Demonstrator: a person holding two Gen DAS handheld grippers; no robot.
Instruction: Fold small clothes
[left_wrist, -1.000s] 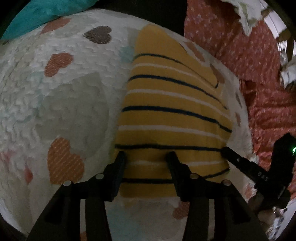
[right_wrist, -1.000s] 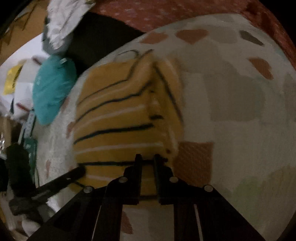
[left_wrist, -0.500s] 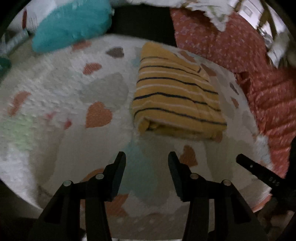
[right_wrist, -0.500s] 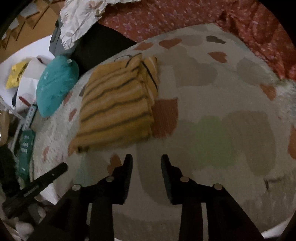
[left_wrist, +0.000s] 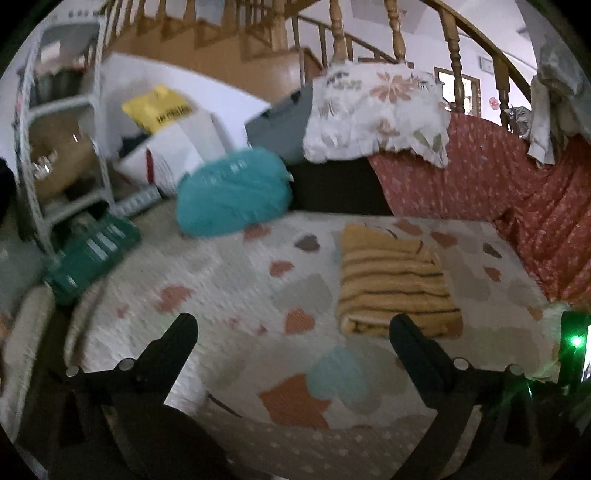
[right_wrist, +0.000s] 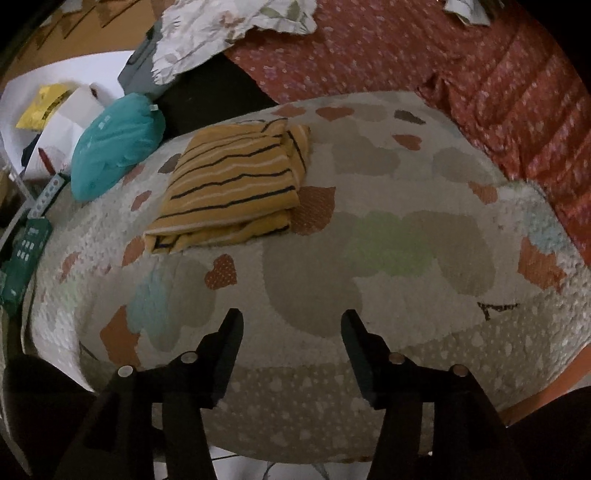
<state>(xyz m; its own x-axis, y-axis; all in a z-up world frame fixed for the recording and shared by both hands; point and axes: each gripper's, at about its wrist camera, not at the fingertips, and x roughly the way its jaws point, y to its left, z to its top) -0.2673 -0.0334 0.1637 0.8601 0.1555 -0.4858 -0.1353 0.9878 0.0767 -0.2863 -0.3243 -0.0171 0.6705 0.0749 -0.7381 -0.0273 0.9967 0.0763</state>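
A small yellow garment with dark and white stripes (left_wrist: 395, 284) lies folded into a thick rectangle on a white blanket with heart prints (left_wrist: 236, 295). It also shows in the right wrist view (right_wrist: 232, 188), at the blanket's far left. My left gripper (left_wrist: 291, 332) is open wide and empty, held back above the blanket's near edge. My right gripper (right_wrist: 291, 325) is open and empty too, well short of the garment. Neither gripper touches the cloth.
A teal cushion (left_wrist: 232, 192) lies behind the blanket on the left. A red patterned cloth (left_wrist: 517, 206) drapes the right side, a floral pillow (left_wrist: 376, 110) above it. A green box (left_wrist: 92, 254), a shelf rack (left_wrist: 62, 140) and a wooden staircase (left_wrist: 258, 48) stand beyond.
Both grippers have let go of the folded garment, opened wide and pulled back and up from it. The garment stays folded on the blanket.
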